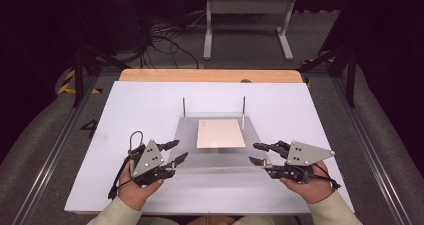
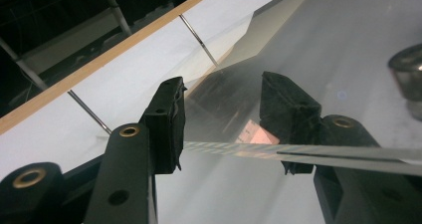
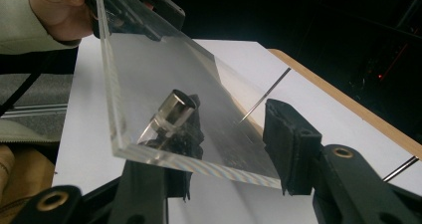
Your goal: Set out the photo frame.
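A clear acrylic plate (image 1: 217,157) lies on the white table (image 1: 150,100), with a beige sheet (image 1: 221,133) at its middle. My left gripper (image 1: 180,150) sits at the plate's front left corner. In the left gripper view its jaws stand apart around the plate's edge (image 2: 234,148), and that gripper (image 2: 224,119) looks open. My right gripper (image 1: 252,153) is at the front right corner. In the right gripper view one jaw shows through the plate (image 3: 164,84) beside a small metal foot (image 3: 174,109); the other stands at the plate's edge. That gripper (image 3: 234,129) is open.
Two thin upright metal rods (image 1: 184,106) (image 1: 243,106) stand at the plate's back corners. A wooden strip (image 1: 210,75) runs along the table's far edge. Beyond it are a white frame stand (image 1: 247,20) and cables (image 1: 165,40) on the floor.
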`<state>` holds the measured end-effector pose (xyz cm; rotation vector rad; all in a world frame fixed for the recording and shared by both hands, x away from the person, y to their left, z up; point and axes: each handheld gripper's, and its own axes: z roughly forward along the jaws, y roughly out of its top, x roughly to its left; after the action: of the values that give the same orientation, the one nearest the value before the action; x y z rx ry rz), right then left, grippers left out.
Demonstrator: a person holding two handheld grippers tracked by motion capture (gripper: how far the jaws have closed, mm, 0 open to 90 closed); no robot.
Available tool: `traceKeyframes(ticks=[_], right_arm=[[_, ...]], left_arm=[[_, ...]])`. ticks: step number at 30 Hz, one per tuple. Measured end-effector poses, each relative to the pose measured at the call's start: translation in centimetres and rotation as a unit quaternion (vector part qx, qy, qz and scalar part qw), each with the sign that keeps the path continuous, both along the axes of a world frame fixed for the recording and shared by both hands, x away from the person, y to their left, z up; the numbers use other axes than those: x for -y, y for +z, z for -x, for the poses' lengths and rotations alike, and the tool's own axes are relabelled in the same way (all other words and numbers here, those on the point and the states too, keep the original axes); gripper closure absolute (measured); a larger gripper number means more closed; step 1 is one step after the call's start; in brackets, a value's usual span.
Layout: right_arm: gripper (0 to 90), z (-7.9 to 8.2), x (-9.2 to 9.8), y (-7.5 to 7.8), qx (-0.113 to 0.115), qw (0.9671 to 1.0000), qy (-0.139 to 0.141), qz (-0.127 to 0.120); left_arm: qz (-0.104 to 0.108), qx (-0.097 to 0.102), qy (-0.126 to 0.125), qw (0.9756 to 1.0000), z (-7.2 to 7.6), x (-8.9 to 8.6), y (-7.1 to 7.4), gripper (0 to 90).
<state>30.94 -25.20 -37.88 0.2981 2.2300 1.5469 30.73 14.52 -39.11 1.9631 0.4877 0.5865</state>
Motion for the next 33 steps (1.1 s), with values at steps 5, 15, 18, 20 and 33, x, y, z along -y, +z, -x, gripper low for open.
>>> traceKeyframes(ticks=[5,15,18,20,33], right_arm=[[56.1,-0.1,0.0,0.2,-0.003,1.0,-0.003,-0.003],[61.2,0.4,-0.7,1.9,0.025,0.9988,-0.039,0.018],[61.3,0.8,-0.5,2.8,0.04,0.998,-0.049,0.008],[61.3,1.0,-0.5,3.3,0.048,0.9974,-0.054,0.0],[63.7,2.6,-0.7,6.5,0.136,0.9861,-0.091,-0.03]], left_arm=[[0.002,0.0,0.003,1.0,-0.1,0.0,0.2,51.9],[0.015,0.009,0.011,0.9998,0.0,0.0,2.0,52.7],[0.02,0.02,0.011,0.9995,0.3,0.1,2.9,54.1],[0.026,0.022,0.01,0.9994,0.4,0.1,3.5,54.6],[0.045,0.074,0.027,0.9959,1.2,0.3,7.0,58.5]])
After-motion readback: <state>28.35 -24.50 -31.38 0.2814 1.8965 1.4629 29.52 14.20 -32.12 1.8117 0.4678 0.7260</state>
